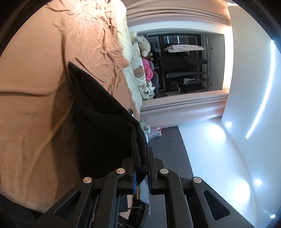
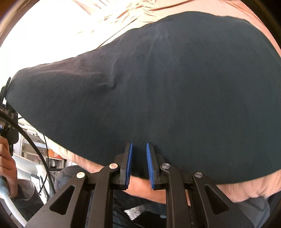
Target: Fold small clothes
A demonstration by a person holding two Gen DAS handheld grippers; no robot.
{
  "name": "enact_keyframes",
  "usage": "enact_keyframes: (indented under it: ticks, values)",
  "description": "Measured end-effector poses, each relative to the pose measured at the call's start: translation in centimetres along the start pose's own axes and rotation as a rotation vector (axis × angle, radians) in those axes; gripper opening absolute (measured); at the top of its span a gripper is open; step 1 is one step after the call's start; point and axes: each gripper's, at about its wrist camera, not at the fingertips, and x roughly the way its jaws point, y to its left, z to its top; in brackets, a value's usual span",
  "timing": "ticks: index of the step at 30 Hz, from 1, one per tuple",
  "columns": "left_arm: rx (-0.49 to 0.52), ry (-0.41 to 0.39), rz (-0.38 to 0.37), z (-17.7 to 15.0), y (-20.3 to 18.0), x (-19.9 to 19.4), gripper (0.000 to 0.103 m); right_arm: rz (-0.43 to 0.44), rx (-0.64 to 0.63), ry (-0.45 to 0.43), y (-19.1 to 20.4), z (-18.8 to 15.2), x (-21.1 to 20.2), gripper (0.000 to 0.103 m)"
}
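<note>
Lifting the cloth (image 1: 105,126) off the bed (image 1: 35,105), left fingers (image 1: 141,168) clamp its hem; right fingers (image 2: 139,157), slightly parted and empty, should pin the fold.

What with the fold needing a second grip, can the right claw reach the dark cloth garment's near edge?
Probably yes: the right claw hovers slightly open right at the near hem of the dark cloth garment, which lies on the peach bedsheet, and nothing stands between.
</note>
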Motion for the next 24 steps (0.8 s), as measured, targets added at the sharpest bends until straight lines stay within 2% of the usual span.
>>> enact_keyframes:
  ticks: [7, 15, 18, 19, 20, 24]
  values:
    - [0.027, 0.050, -0.032, 0.2, -2.3, 3.4, 0.009, 0.025, 0.014, 0.020, -0.7, -1.0, -1.4, 0.013]
    - [0.034, 0.112, -0.064, -0.1, -4.3, 7.0, 0.009, 0.042, 0.032, -0.119, -3.2, -0.7, -7.4, 0.016]
    - [0.045, 0.137, -0.069, -0.7, -5.1, 8.4, 0.009, 0.021, 0.040, -0.160, -4.5, -1.1, -9.4, 0.033]
    - [0.052, 0.148, -0.069, -1.1, -5.4, 9.0, 0.009, 0.020, 0.042, -0.172, -4.8, -1.2, -9.9, 0.044]
    - [0.056, 0.157, -0.070, -1.3, -5.6, 9.4, 0.009, 0.019, 0.045, -0.189, -5.3, -1.3, -10.6, 0.051]
    - [0.068, 0.188, -0.072, -2.1, -6.5, 10.9, 0.009, 0.007, 0.078, -0.233, -7.0, -1.9, -12.7, 0.052]
